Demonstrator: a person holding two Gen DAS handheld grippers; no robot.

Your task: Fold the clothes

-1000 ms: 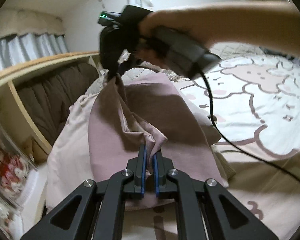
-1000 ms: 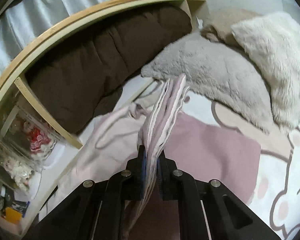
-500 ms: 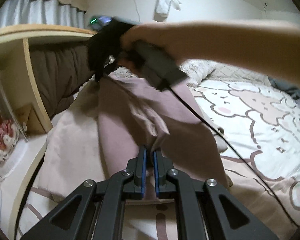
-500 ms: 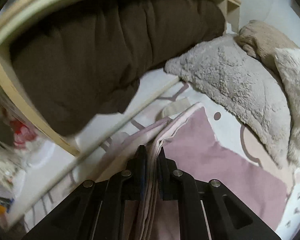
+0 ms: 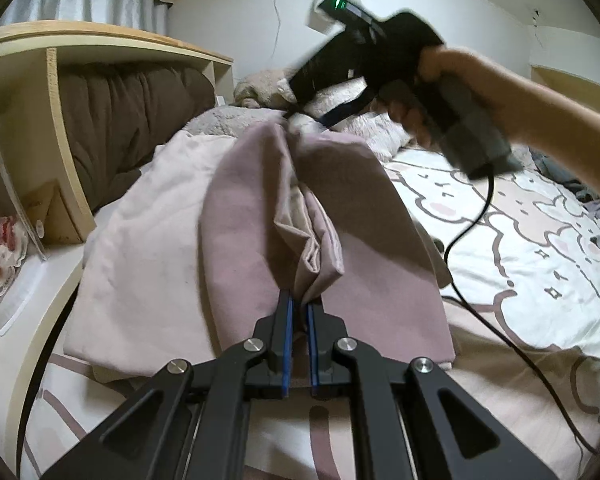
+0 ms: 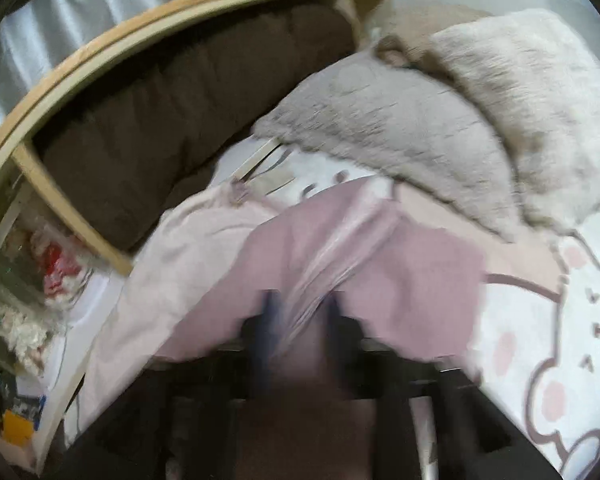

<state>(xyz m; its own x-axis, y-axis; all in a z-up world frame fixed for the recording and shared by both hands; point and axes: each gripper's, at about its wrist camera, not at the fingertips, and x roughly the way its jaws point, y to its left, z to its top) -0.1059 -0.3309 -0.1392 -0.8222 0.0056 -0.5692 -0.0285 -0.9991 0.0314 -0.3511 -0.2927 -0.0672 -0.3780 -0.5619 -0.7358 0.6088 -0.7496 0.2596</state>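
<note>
Left tongs [image 5: 299,307]: my L pair, pinched tight on a bunched fold of the mauve garment [image 5: 256,240], near its front edge.
Right tongs [image 6: 298,312]: my R pair; wrist view blurred, fingers look parted w/ cloth running between them, can't tell if it's gripped. From L view, tips sit at the garment's far end by the pillows.
Right hand [image 5: 440,92]: wrapped round the R handle, black cable [image 5: 466,232] trailing down over the bed.
Mauve garment: on the bed [image 5: 540,248], lifted into a ridge between both tongs, sides draped flat.
Pale pink cloth [image 5: 148,240]: beneath/beside garment, L side, touching it.
Grey fluffy pillow [image 6: 400,120]: just beyond garment.
Shelf [image 5: 60,128]: L of bed, brown duvet [image 5: 132,120] stuffed inside.
</note>
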